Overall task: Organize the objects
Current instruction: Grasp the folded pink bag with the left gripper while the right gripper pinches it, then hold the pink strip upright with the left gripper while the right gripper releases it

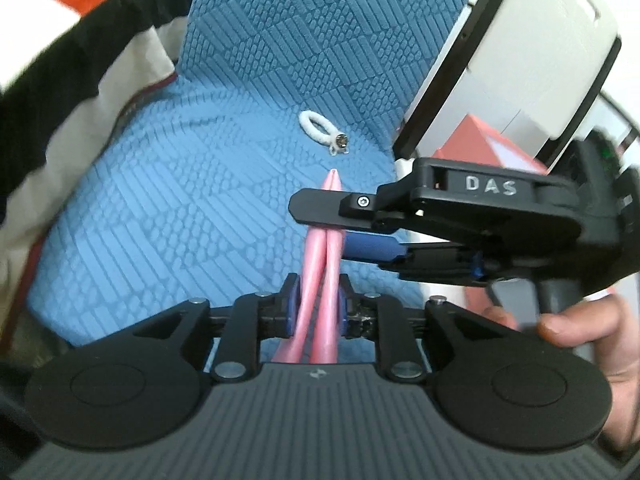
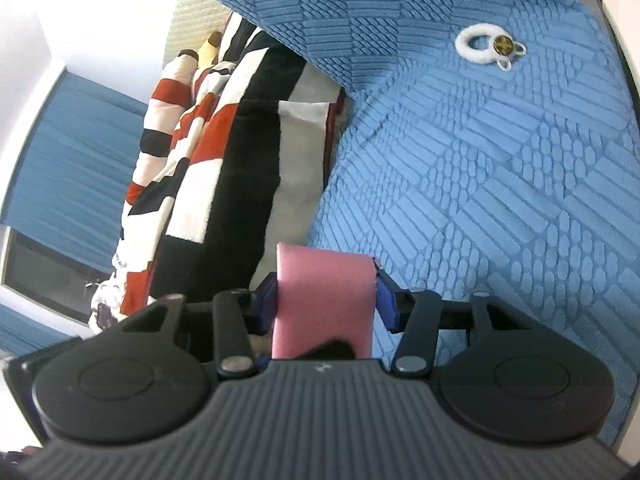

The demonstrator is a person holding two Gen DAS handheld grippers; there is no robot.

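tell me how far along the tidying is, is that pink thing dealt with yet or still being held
Nothing looks put away yet. In hand: the pink pouch is pinched at one end by the left gripper, while the right gripper has its jaws around the other end; whether its pads press is unclear. Left to do: the white fluffy hair tie with its charm lies loose on the blue bedspread.

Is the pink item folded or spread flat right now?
Folded. The left wrist view shows the pink item as two layers meeting at a pointed tip, pinched in the left claw.
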